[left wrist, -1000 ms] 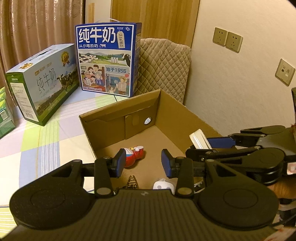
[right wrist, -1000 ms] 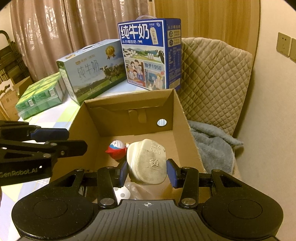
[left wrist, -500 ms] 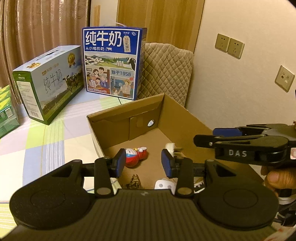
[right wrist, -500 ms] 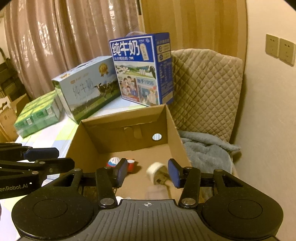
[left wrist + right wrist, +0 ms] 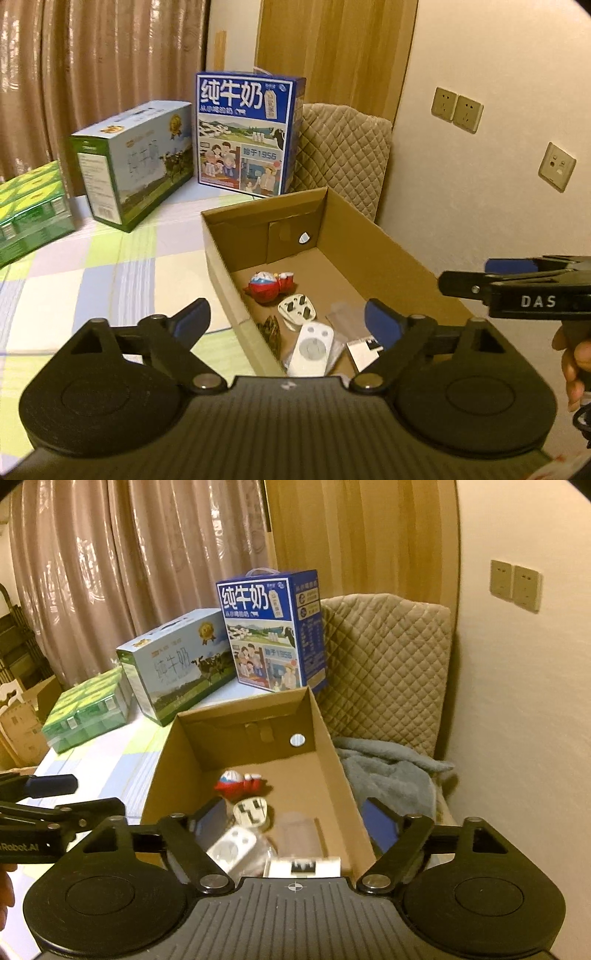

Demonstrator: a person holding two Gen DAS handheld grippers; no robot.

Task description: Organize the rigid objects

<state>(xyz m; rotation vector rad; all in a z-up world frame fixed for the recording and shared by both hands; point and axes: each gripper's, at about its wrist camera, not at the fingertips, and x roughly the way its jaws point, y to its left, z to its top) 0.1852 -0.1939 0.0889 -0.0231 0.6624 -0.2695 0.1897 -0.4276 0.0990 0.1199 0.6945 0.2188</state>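
An open cardboard box [image 5: 373, 229] [image 5: 325, 734] sits on the checked bed cover. Inside lie a red and white toy figure [image 5: 266, 287] [image 5: 236, 783], a cream wall plug [image 5: 297, 305] [image 5: 252, 810], a white adapter [image 5: 311, 348] [image 5: 231, 845], a small brown object [image 5: 271, 328] and a white box with a black label [image 5: 364, 352] [image 5: 303, 867]. My left gripper [image 5: 288, 325] is open and empty above the box's near left wall. My right gripper [image 5: 295, 825] is open and empty above the box's near end; it shows side-on in the left wrist view [image 5: 517, 288].
A blue milk carton case [image 5: 247, 133] [image 5: 271, 635], a pale green milk case [image 5: 136, 162] [image 5: 177, 664] and green drink packs [image 5: 29, 210] [image 5: 88, 712] stand behind the box. A quilted chair [image 5: 384, 668] with a grey blanket [image 5: 391, 775] is at right, by the wall.
My right gripper opened and let go of the cream plug, which now lies in the box by the toy. Both grippers rose and drew back, and the left one opened wider.
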